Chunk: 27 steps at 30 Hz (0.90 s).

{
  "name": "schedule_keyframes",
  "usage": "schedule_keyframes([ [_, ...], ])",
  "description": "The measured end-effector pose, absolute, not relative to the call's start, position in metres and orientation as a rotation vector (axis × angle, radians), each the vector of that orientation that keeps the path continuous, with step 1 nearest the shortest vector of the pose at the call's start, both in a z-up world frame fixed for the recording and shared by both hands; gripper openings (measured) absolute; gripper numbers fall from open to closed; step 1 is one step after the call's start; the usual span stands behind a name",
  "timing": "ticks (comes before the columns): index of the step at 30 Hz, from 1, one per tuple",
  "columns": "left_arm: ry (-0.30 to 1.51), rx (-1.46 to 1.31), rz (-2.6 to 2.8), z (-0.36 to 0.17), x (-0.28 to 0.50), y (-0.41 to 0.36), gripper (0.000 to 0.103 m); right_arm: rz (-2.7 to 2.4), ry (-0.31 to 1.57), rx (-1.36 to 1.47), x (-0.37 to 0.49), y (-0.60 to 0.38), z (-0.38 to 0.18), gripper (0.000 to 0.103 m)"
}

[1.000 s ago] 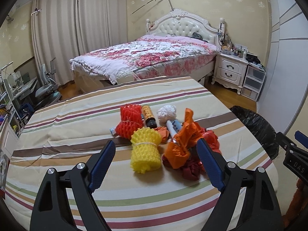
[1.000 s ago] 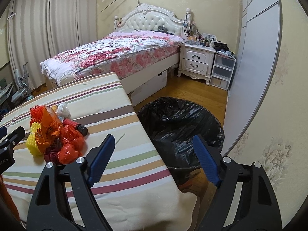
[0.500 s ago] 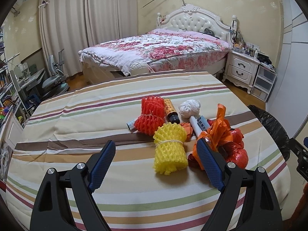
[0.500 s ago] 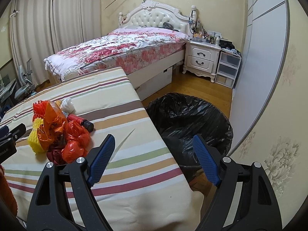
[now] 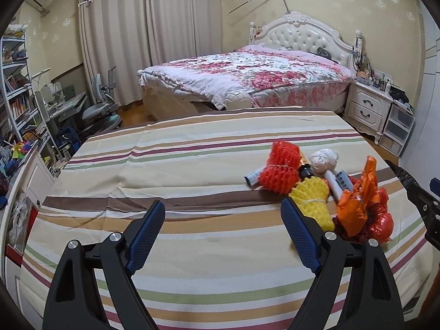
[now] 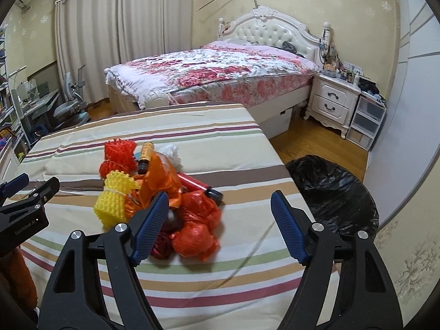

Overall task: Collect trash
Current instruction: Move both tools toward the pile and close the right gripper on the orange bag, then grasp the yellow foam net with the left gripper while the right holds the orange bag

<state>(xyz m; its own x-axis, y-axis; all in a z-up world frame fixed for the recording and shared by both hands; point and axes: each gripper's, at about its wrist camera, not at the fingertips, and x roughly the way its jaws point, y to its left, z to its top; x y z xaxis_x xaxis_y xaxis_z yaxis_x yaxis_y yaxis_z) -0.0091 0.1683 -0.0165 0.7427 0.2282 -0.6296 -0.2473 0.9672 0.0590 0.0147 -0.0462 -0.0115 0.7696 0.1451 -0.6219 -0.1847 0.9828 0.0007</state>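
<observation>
Heaped trash (image 6: pixel 165 192) on striped cloth: foam nets, orange bags, bottles, tissue wad.

two foam fruit nets lie on the striped cloth: one yellow foam mesh net (image 6: pixel 115 203) and one red foam mesh net (image 6: pixel 118 157). one crumpled white paper ball (image 5: pixel 324 158). one amber glass bottle with a dark cap (image 6: pixel 145 157). one red cylindrical tube with a black cap (image 6: pixel 198 187). one white tube with a printed label (image 5: pixel 337 182). one orange plastic bag (image 5: pixel 357 203). one black-lined trash bin (image 6: pixel 334 192).
</observation>
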Motion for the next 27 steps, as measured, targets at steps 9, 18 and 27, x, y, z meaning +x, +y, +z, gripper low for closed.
schedule_keyframes([
  [9, 0.708, -0.070, 0.298, -0.021, -0.007, 0.201, 0.084, 0.253, 0.704, -0.130, 0.041, 0.008, -0.018, 0.051],
  [18, 0.726, -0.078, 0.254, -0.027, -0.003, 0.191, 0.084, 0.321, 0.749, -0.087, 0.050, 0.016, -0.027, 0.010],
  [27, 0.728, -0.060, 0.197, -0.027, 0.005, 0.161, 0.084, 0.307, 0.663, -0.039, 0.040, -0.013, 0.006, 0.009],
])
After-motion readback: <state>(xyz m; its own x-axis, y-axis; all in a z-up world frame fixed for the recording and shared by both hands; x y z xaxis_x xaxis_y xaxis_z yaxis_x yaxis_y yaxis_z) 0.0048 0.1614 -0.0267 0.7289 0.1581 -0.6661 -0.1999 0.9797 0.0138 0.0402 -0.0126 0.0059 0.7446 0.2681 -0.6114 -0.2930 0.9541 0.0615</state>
